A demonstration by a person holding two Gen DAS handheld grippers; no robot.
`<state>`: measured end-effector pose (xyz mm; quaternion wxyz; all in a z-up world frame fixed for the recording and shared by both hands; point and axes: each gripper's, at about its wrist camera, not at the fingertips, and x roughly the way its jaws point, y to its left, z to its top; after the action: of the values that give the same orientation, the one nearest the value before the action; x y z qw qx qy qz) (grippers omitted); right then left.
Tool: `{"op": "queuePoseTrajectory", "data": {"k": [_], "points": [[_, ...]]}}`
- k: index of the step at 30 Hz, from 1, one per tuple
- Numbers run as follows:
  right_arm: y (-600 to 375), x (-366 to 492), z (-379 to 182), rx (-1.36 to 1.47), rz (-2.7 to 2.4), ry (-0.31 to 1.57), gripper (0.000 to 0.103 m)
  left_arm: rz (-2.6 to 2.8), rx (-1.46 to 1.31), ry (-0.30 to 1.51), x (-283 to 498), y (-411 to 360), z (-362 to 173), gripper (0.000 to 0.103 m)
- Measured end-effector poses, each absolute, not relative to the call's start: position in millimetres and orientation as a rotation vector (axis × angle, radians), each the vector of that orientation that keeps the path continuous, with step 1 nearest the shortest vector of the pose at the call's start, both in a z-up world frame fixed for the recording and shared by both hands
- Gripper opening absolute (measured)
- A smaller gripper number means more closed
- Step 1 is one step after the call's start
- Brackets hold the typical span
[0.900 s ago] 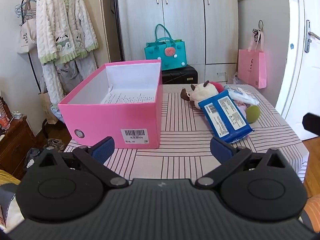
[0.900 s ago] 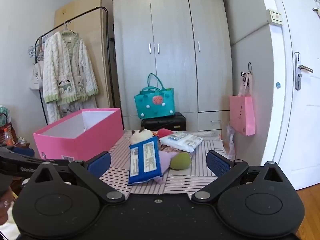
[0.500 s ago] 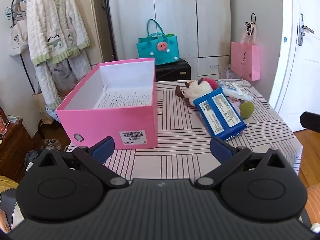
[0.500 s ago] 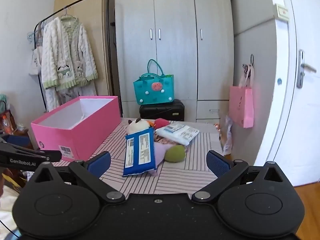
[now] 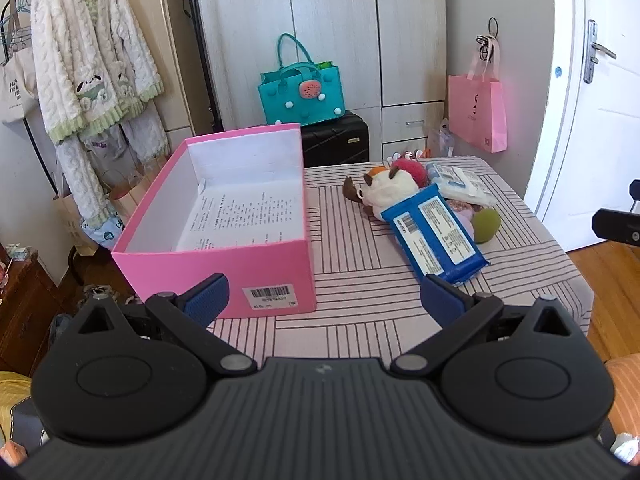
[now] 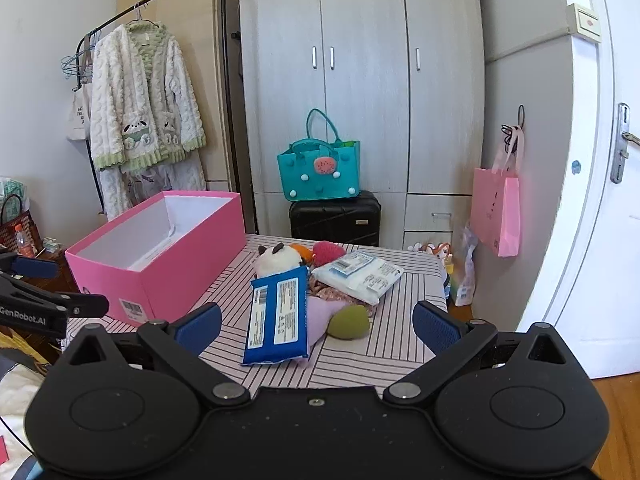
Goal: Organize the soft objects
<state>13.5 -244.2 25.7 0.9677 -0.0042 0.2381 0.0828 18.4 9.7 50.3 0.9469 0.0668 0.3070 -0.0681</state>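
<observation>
Table (image 5: 360,280) closer than before

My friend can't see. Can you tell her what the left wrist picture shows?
An open, empty claw hangs over a striped table holding an open pink box beside a pile: a blue wipes pack, a white plush toy, a green ball.

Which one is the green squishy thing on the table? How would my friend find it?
Start at the big pink box on the striped table, then look to the pile of soft things beside it. At the pile's near edge, right next to the long blue packet, lies the green squishy thing. It is the only plain olive-green rounded lump there, with no label or face.
</observation>
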Motion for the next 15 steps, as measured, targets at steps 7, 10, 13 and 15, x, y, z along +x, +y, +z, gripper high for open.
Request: {"op": "queuePoseTrajectory", "data": {"k": [7, 10, 13, 15], "points": [[-246, 22, 27, -0.007, 0.208, 0.497, 0.103, -0.125, 0.126, 0.649, 27, 18, 51, 0.103], [-245, 23, 27, 0.002, 0.224, 0.483, 0.103, -0.122, 0.122, 0.652, 29, 17, 52, 0.103], [-243, 25, 23, 0.002, 0.233, 0.487, 0.103, -0.115, 0.126, 0.655, 31, 18, 52, 0.103], [-240, 25, 21, -0.011, 0.225, 0.487, 0.103, -0.122, 0.121, 0.666, 32, 17, 51, 0.103]]}}
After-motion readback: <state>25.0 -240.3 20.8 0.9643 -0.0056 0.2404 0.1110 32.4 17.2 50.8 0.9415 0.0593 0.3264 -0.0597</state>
